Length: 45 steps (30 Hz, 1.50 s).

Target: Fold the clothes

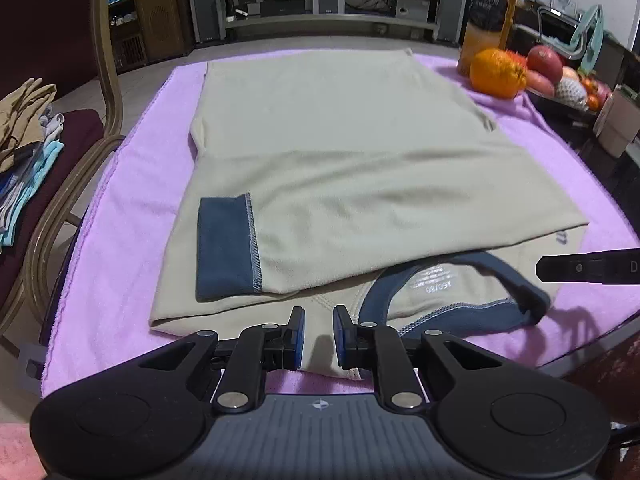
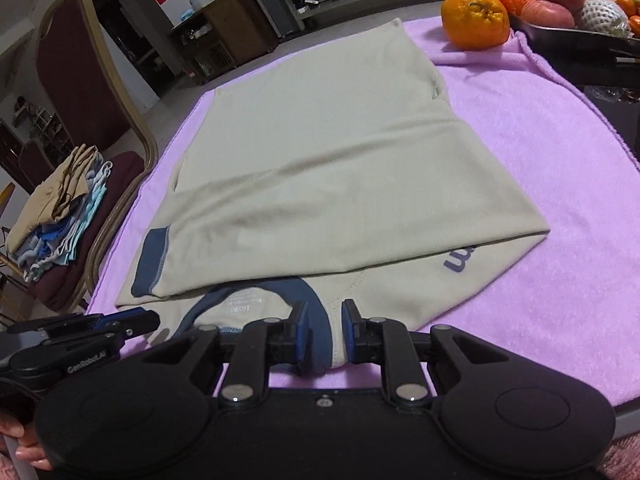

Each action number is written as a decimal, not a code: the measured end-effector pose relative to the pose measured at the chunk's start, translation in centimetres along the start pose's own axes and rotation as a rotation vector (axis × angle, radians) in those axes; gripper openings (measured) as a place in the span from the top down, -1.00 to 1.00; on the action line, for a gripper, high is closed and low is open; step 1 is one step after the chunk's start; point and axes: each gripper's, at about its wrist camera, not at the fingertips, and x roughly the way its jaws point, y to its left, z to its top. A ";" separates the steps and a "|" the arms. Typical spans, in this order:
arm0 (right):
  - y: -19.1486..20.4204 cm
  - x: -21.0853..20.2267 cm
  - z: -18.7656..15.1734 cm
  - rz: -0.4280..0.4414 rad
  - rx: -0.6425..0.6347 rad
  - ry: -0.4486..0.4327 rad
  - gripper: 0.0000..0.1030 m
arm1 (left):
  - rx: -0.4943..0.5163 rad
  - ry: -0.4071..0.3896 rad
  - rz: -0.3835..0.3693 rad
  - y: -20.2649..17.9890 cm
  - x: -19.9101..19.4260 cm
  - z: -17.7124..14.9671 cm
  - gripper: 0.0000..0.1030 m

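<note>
A beige shirt point(image 1: 340, 152) with a dark blue collar point(image 1: 460, 312) and blue sleeve cuff point(image 1: 224, 248) lies flat on the pink towel point(image 1: 120, 200), its sides folded in. My left gripper point(image 1: 318, 336) hovers over the shirt's near edge, left of the collar. Its jaws stand a narrow gap apart and pinch nothing. My right gripper point(image 2: 324, 332) sits over the collar point(image 2: 316, 312) at the near edge, jaws also slightly apart, with the fabric lying loose beneath. The left gripper point(image 2: 120, 320) appears at the left of the right wrist view, and a right gripper finger point(image 1: 588, 268) shows in the left wrist view.
A chair point(image 2: 100, 128) on the left holds a stack of folded clothes point(image 2: 60, 216). At the far right stand an orange point(image 1: 496, 74), a juice bottle point(image 1: 490, 8) and a dark tray of fruit point(image 2: 580, 36). A person's hand point(image 2: 28, 452) shows at the lower left.
</note>
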 end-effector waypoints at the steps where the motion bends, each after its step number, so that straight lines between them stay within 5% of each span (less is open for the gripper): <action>1: 0.1 0.5 -0.1 -0.008 -0.009 0.018 0.64 | 0.014 0.021 -0.005 -0.3 0.4 -0.2 0.71; 5: 0.6 1.6 -0.7 -0.037 -0.051 0.082 0.62 | 0.065 0.042 0.012 -1.0 0.4 -0.8 0.74; 9: 0.9 0.7 -0.6 -0.029 -0.068 0.095 0.61 | -0.001 0.059 -0.020 -0.1 -0.6 -0.6 0.73; 17: 1.3 -4.1 3.2 0.074 0.013 -0.062 0.58 | -0.163 -0.086 -0.056 3.5 -4.9 3.4 0.70; 22: 1.9 -6.3 6.8 0.125 0.051 -0.159 0.41 | -0.216 -0.098 -0.037 5.7 -5.0 6.2 0.70; 24: 2.3 -6.5 8.7 0.137 0.048 -0.175 0.38 | -0.222 -0.099 -0.014 6.7 -4.6 7.8 0.35; 27: 3.1 -6.4 12.1 0.131 0.015 -0.204 0.16 | -0.210 -0.127 0.037 8.6 -3.9 11.6 0.24; 30: 3.2 -5.4 16.1 0.104 0.012 -0.252 -0.21 | -0.181 -0.156 0.083 10.8 -1.9 16.2 0.18; 32: 2.7 -4.0 19.3 0.069 0.027 -0.286 -0.22 | -0.195 -0.155 0.104 12.5 0.6 19.2 0.18; 38: -0.4 4.4 28.1 -0.109 0.023 -0.346 0.10 | -0.268 -0.140 0.187 16.5 10.2 26.1 0.04; 45: -4.6 16.7 35.3 -0.241 0.011 -0.295 0.15 | -0.172 -0.122 0.218 17.4 20.6 30.2 -0.21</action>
